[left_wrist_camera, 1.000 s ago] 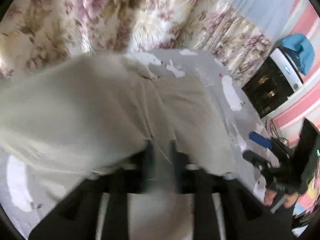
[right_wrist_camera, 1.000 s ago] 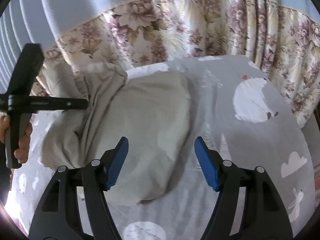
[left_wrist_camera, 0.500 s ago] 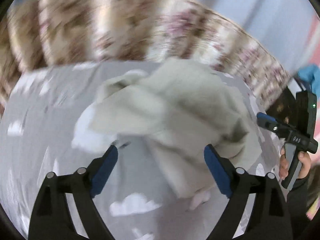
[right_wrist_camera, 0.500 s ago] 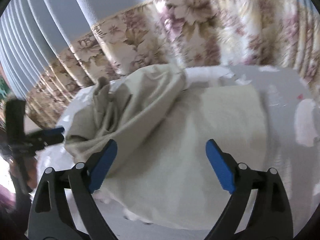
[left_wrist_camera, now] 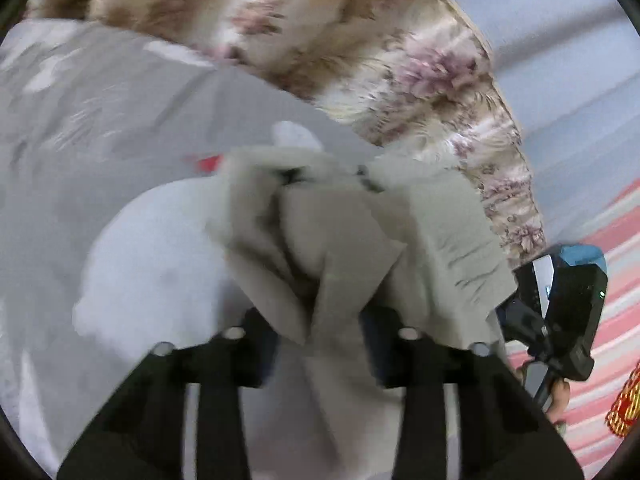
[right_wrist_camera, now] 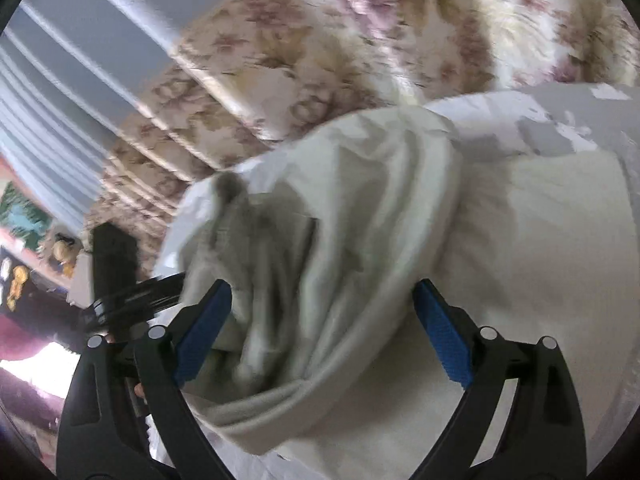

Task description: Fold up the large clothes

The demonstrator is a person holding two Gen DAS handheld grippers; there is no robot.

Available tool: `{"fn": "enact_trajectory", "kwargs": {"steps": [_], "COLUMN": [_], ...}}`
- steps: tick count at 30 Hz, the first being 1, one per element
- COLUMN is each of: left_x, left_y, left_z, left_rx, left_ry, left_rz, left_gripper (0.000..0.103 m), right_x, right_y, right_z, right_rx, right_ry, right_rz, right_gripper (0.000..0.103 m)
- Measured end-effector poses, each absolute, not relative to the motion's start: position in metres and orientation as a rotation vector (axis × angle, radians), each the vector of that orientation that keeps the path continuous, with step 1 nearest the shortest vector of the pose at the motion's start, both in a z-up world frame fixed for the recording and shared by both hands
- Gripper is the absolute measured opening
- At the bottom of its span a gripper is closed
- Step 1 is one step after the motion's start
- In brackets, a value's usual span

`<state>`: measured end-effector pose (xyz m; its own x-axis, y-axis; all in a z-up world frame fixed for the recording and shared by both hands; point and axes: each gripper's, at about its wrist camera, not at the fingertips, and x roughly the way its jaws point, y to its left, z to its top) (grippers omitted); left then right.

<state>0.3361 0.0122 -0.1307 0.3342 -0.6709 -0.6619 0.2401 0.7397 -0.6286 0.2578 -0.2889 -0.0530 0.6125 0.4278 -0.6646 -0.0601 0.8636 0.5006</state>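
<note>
Beige garment (right_wrist_camera: 400, 240) is lying bunched on the grey bedsheet (left_wrist_camera: 100, 120); left gripper (left_wrist_camera: 320, 344) is closing on a fold of it, right gripper (right_wrist_camera: 320, 328) is spread wide, straddling the cloth.

Beige garment (left_wrist_camera: 352, 240), grey bedsheet (left_wrist_camera: 120, 120), floral curtain (right_wrist_camera: 400, 40).

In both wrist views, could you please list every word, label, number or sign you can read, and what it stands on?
No text can be read in either view.
Red and yellow item at the left view's edge: patterned, too blurred to show any words.
Other gripper's pale panel: no words readable.
Grey sheet: only white shapes, no writing.
</note>
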Motion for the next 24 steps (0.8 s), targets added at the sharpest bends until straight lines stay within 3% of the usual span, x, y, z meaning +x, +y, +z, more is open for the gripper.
{"fn": "enact_trajectory", "kwargs": {"steps": [11, 12, 13, 14, 15, 17, 19, 24], "left_x": [0.350, 0.350, 0.351, 0.352, 0.352, 0.350, 0.341, 0.287], "left_y": [-0.075, -0.076, -0.075, -0.073, -0.069, -0.060, -0.047, -0.020], "left_z": [-0.099, -0.100, -0.101, -0.102, -0.104, -0.104, -0.099, -0.060], "left_rx": [-0.159, -0.144, -0.142, -0.144, -0.150, -0.173, -0.200, -0.159], "left_ry": [1.031, 1.035, 1.038, 1.043, 1.048, 1.049, 1.039, 0.872], "left_rz": [-0.659, -0.661, -0.664, -0.667, -0.671, -0.673, -0.672, -0.607], "left_gripper": [0.032, 0.032, 0.032, 0.032, 0.032, 0.035, 0.040, 0.066], "right_x": [0.256, 0.256, 0.256, 0.257, 0.261, 0.261, 0.251, 0.204], "right_y": [-0.242, -0.236, -0.234, -0.234, -0.239, -0.247, -0.246, -0.256], "right_z": [-0.052, -0.056, -0.061, -0.068, -0.076, -0.083, -0.076, -0.035], "right_rx": [0.182, 0.116, 0.086, 0.070, 0.096, 0.150, 0.134, 0.085], "right_ry": [0.906, 0.909, 0.921, 0.941, 0.963, 0.956, 0.890, 0.648], "right_rz": [0.375, 0.334, 0.307, 0.281, 0.270, 0.282, 0.269, 0.203], "right_gripper": [0.092, 0.089, 0.069, 0.059, 0.055, 0.033, 0.021, 0.015]}}
